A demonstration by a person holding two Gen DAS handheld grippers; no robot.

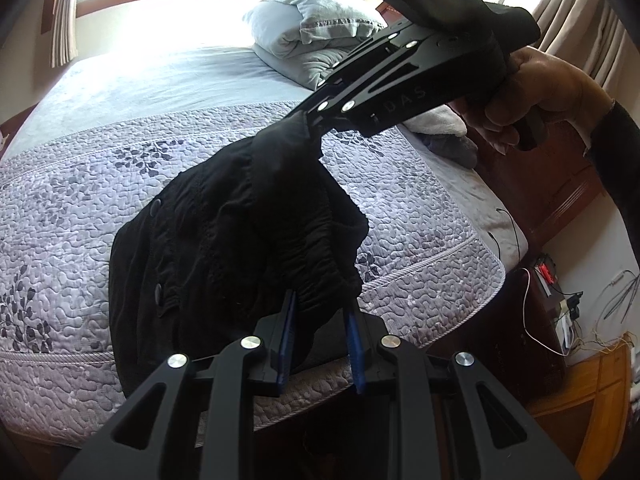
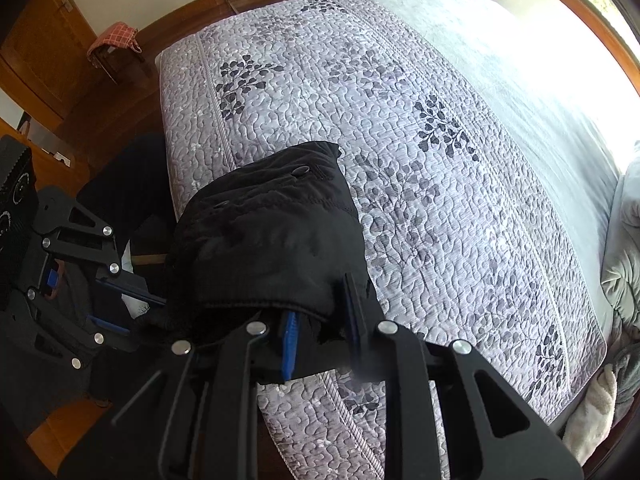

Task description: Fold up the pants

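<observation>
Raised letters "DAS" mark the right gripper (image 1: 316, 130); it and the left gripper (image 1: 320, 312) each clench black pants (image 1: 240, 220) draped on a quilted bed (image 1: 420, 208), pillows (image 1: 312, 36) far beyond.

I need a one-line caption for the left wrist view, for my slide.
Both tongs, left and right, hold black pants by the waistband over a quilted bedspread.

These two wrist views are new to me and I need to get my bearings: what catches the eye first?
The black pants, bunched and lifted over the near edge of the bed, with the left gripper and the right gripper each shut on the waistband. Under them spreads the grey quilted bedspread with its dark leaf sprigs. At the head of the bed lies a pale pillow, below a bright window.
</observation>
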